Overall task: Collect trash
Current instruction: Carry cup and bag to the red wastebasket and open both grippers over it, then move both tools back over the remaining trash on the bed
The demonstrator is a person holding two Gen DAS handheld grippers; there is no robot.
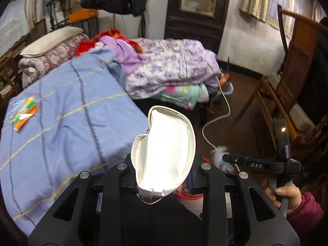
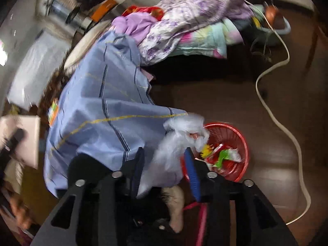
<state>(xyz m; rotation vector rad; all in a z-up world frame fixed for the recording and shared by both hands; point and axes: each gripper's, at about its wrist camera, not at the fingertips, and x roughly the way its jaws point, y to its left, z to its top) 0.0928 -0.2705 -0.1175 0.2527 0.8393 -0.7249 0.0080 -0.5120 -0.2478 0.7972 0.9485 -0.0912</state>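
Observation:
My left gripper [image 1: 164, 164] is shut on a white cup-shaped face mask [image 1: 166, 135], which stands up between its fingers beside the bed's edge. Under it a bit of a red basket [image 1: 189, 195] shows. My right gripper [image 2: 164, 151] hangs over the rim of the red basket [image 2: 243, 143], which holds several coloured wrappers [image 2: 223, 155]. A crumpled clear plastic bag [image 2: 180, 135] lies loose between its spread fingers. The left wrist view shows that gripper [image 1: 225, 157] and the bag [image 1: 219, 153] from the side. An orange snack wrapper [image 1: 24, 110] lies on the blue bedsheet [image 1: 67, 123].
Folded quilts [image 1: 170, 67] and a pillow [image 1: 49, 41] are piled at the far end of the bed. A white cord [image 2: 272, 110] snakes over the dark wooden floor. A wooden chair [image 1: 295, 65] stands at the right. A person's hand [image 1: 287, 196] holds the right gripper's handle.

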